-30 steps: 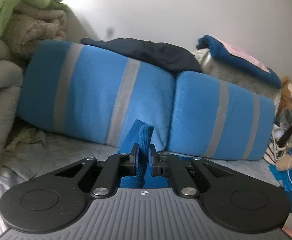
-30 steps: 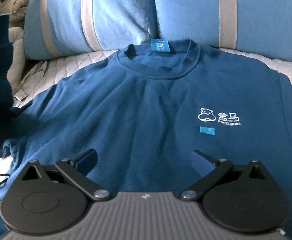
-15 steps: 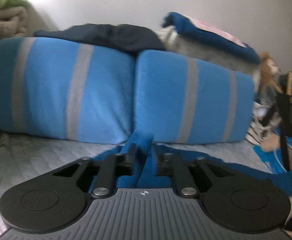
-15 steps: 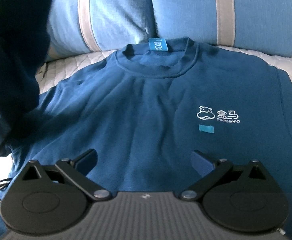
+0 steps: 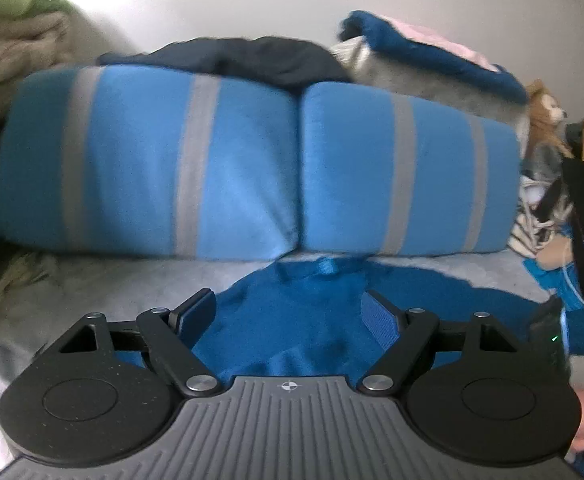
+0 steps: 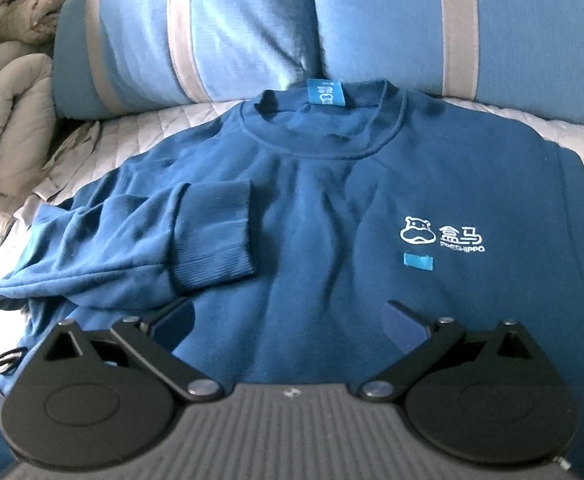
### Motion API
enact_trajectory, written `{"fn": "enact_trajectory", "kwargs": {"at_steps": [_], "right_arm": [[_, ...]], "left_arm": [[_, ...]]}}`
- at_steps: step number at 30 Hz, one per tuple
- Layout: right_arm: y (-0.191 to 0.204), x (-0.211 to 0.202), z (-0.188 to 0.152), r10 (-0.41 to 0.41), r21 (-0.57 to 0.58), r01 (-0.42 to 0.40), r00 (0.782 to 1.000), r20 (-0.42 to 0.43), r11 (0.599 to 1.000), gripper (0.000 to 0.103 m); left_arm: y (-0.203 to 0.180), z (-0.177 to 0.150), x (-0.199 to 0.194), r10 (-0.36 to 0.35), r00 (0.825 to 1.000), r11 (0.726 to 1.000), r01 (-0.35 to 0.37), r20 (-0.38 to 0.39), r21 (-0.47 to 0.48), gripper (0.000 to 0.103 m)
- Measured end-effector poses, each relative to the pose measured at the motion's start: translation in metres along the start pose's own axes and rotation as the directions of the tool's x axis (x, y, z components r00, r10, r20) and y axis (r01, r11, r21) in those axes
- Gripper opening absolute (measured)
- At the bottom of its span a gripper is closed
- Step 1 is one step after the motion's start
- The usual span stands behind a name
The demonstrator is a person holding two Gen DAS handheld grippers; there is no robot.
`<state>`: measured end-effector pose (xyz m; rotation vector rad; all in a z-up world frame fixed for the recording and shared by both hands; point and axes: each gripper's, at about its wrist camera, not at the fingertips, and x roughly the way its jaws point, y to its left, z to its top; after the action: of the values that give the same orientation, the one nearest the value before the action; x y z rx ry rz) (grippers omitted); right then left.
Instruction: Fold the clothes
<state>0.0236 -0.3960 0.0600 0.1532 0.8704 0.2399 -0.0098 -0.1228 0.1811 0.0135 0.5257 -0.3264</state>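
Blue sweatshirt (image 6: 332, 208) lies face-up on the bed (image 6: 195, 120), collar at the far end against two blue striped pillows (image 6: 251, 32), logo ahead of and just right of the right gripper's (image 6: 289, 316) fingers. One sleeve (image 6: 131, 244) is folded in across the chest, cuff lying ahead of the left finger of that gripper, resting on the body panel. The other sleeve is not clearly in frame; the right shoulder runs off the edge, so I can't tell if it is folded. Right gripper fingers spread wide, holding nothing, hovering over the lower front of the sweatshirt. Left gripper (image 5: 289, 312) fingers also spread apart and empty, with the collar area ahead between them; this view is blurred, so its height above the cloth is unclear. Progress judgement: one sleeve in, body not folded over, hem not visible. Left to do appears to be the opposite sleeve (if not in) and the body folds. Beyond the pillows: dark garment (image 5: 243, 60), stacked blankets (image 5: 15, 52) to the left, a plush toy (image 5: 544, 116) to the far right.
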Motion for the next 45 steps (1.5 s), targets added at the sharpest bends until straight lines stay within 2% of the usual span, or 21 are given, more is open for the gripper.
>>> {"fn": "enact_trajectory", "kwargs": {"at_steps": [10,12,14,17,19,22,25,26,27,30,31,33,35,38,41,44,45], "right_arm": [[0.017,-0.007,-0.003,0.018,-0.108,-0.014,0.999,0.034,0.994,0.103],[0.02,-0.007,-0.004,0.008,-0.127,-0.003,0.999,0.038,0.992,0.103],[0.023,-0.006,-0.005,-0.004,-0.141,0.01,0.999,0.04,0.99,0.103],[0.023,-0.005,-0.005,-0.012,-0.141,0.018,0.999,0.044,0.99,0.103],[0.022,-0.007,-0.005,-0.015,-0.139,0.022,0.998,0.055,0.99,0.103],[0.024,-0.01,-0.006,-0.017,-0.157,0.03,0.997,0.08,0.987,0.103],[0.031,-0.014,-0.007,-0.011,-0.198,0.032,0.994,0.109,0.98,0.103],[0.034,-0.015,-0.007,-0.001,-0.22,0.027,0.993,0.116,0.975,0.103],[0.037,-0.017,-0.007,0.006,-0.24,0.024,0.992,0.124,0.971,0.103],[0.049,-0.023,-0.009,0.021,-0.315,0.028,0.988,0.151,0.949,0.103],[0.055,-0.026,-0.01,0.013,-0.362,0.048,0.986,0.164,0.931,0.102],[0.071,-0.032,-0.015,-0.014,-0.485,0.117,0.977,0.211,0.867,0.102],[0.088,-0.036,-0.024,-0.007,-0.638,0.158,0.973,0.232,0.754,0.102],[0.109,-0.034,-0.034,0.029,-0.804,0.162,0.976,0.218,0.573,0.1],[0.124,-0.024,-0.039,0.05,-0.884,0.155,0.979,0.197,0.44,0.095],[0.131,-0.01,-0.037,0.062,-0.913,0.137,0.983,0.174,0.385,0.085],[0.132,-0.005,-0.033,0.069,-0.915,0.12,0.985,0.158,0.385,0.08]], "left_arm": [[0.057,-0.03,-0.035,0.096,0.995,0.995,-0.097,-0.017,-0.032,0.08],[0.061,-0.037,-0.033,0.074,0.997,0.996,-0.075,-0.038,-0.039,0.08],[0.062,-0.045,-0.026,-0.002,0.997,1.0,0.0,-0.074,-0.03,0.08],[0.055,-0.054,-0.008,-0.092,0.987,0.996,0.094,-0.134,0.006,0.08],[0.047,-0.059,0.006,-0.115,0.98,0.991,0.124,-0.164,0.049,0.079],[0.034,-0.066,0.029,-0.128,0.969,0.976,0.161,-0.211,0.149,0.071],[0.02,-0.077,0.05,-0.106,0.953,0.94,0.189,-0.282,0.286,0.041],[0.014,-0.082,0.056,-0.079,0.951,0.922,0.183,-0.298,0.34,0.021],[0.01,-0.088,0.061,-0.049,0.95,0.905,0.173,-0.309,0.388,0.01],[0.003,-0.103,0.065,-0.038,0.941,0.858,0.204,-0.338,0.472,0.001],[0.003,-0.105,0.064,-0.036,0.941,0.85,0.207,-0.338,0.484,0.001],[0.005,-0.108,0.057,-0.032,0.945,0.849,0.198,-0.325,0.49,0.001],[0.007,-0.11,0.051,-0.028,0.949,0.847,0.189,-0.312,0.496,0.0],[0.011,-0.113,0.042,-0.023,0.956,0.845,0.175,-0.293,0.506,0.002],[0.014,-0.116,0.032,-0.017,0.962,0.842,0.161,-0.274,0.514,0.004],[0.019,-0.117,0.018,-0.004,0.971,0.854,0.128,-0.24,0.505,0.006],[0.021,-0.115,0.012,0.007,0.975,0.86,0.107,-0.22,0.498,0.009]]}}
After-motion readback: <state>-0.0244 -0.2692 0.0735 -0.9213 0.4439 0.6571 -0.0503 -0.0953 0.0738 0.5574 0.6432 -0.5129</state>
